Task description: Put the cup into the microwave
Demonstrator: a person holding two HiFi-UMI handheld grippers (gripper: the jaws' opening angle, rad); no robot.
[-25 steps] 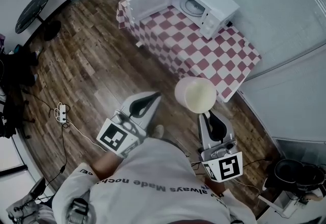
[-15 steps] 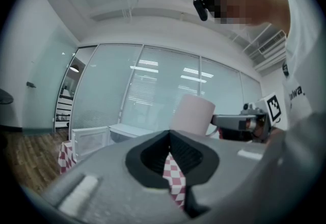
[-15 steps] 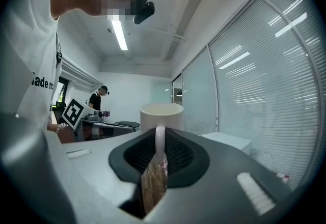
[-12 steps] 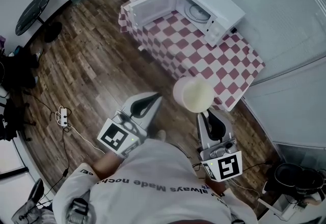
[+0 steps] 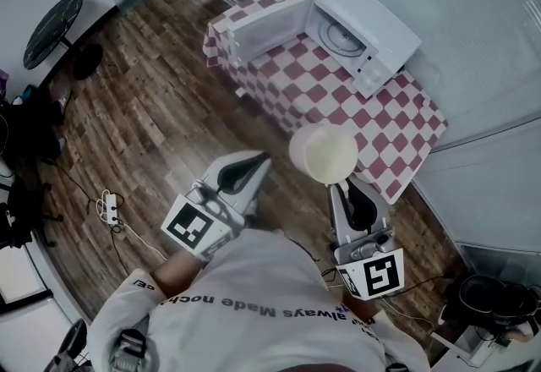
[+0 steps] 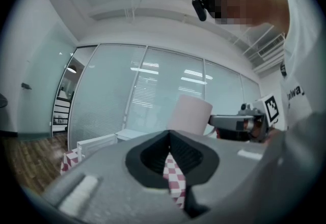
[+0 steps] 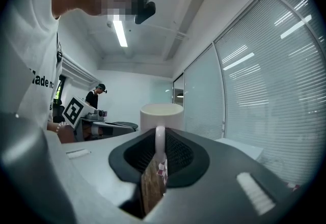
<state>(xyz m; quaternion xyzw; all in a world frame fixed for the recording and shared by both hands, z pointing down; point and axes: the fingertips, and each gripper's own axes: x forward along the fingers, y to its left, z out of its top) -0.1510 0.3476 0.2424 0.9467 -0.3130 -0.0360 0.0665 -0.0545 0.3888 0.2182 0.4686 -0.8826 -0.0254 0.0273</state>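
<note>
Nearest, the left gripper (image 5: 254, 166) has its jaws pressed together on nothing. To its right, the right gripper (image 5: 345, 186) is clamped on the handle (image 7: 159, 140) of the pale cup (image 5: 324, 153), which it holds upright in the air. The cup looks like rigid, breakable ceramic with some weight, and the thin, slick handle may let it swing. Farther off, on the checked table (image 5: 338, 100), the microwave (image 5: 376, 36) stands open.

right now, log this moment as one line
right gripper: shut on white ceramic cup handle | left gripper: shut, empty | white microwave: door open, on red-and-white checked table
</note>
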